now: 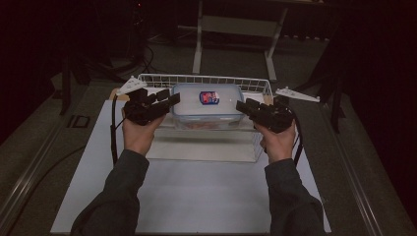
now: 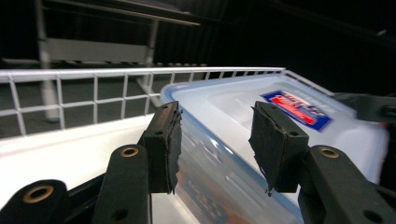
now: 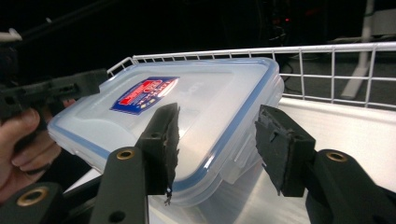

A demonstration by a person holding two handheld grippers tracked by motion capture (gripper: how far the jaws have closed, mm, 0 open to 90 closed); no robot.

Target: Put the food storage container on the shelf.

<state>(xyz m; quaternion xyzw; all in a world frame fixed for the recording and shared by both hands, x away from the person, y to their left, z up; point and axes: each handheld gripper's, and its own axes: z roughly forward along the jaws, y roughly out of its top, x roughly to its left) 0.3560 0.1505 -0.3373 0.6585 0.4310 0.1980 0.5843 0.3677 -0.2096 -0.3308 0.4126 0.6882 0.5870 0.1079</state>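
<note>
- L tool [image 1: 173, 100] & R tool [image 1: 239, 106]: jaws half-wide, each round a container [image 1: 207, 105] end, grip unclear.
- Squeeze evenly, keep level, clear the basket [image 1: 147, 77] rim.

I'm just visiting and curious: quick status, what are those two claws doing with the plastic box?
Left gripper and right gripper at the ends of the lidded plastic box, jaws part open. Box in the white wire basket. Grip unconfirmed. Nothing blocking.

White table [image 1: 196, 196], wire basket [image 1: 206, 78] resting on it
</note>
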